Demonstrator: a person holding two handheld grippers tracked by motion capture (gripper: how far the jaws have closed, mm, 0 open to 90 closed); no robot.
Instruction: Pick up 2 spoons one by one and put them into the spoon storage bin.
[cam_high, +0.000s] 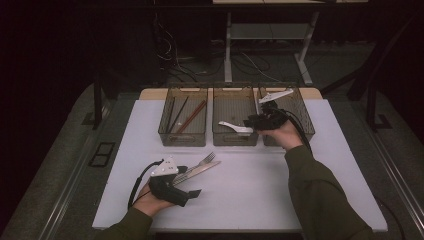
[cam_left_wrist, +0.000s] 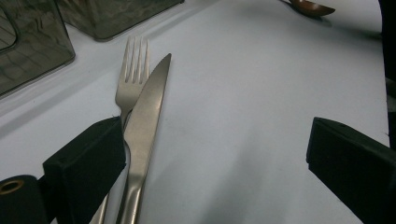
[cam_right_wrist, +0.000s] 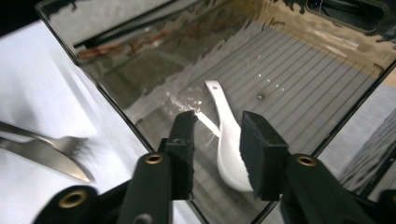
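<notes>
Over the middle bin (cam_high: 235, 137), you are releasing the white spoon (cam_right_wrist: 229, 149) from the right gripper (cam_right_wrist: 217, 140), jaws part-open around it; next, withdrawing upward while the wide-open, empty left gripper (cam_left_wrist: 215, 154) is waiting beside the knife (cam_left_wrist: 144, 126).

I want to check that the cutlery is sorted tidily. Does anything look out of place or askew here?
Yes. The white ceramic soup spoon lies aslant in the middle clear plastic bin. The silver metal fork and silver metal table knife lie loose on the white table, the knife overlapping the fork.
</notes>
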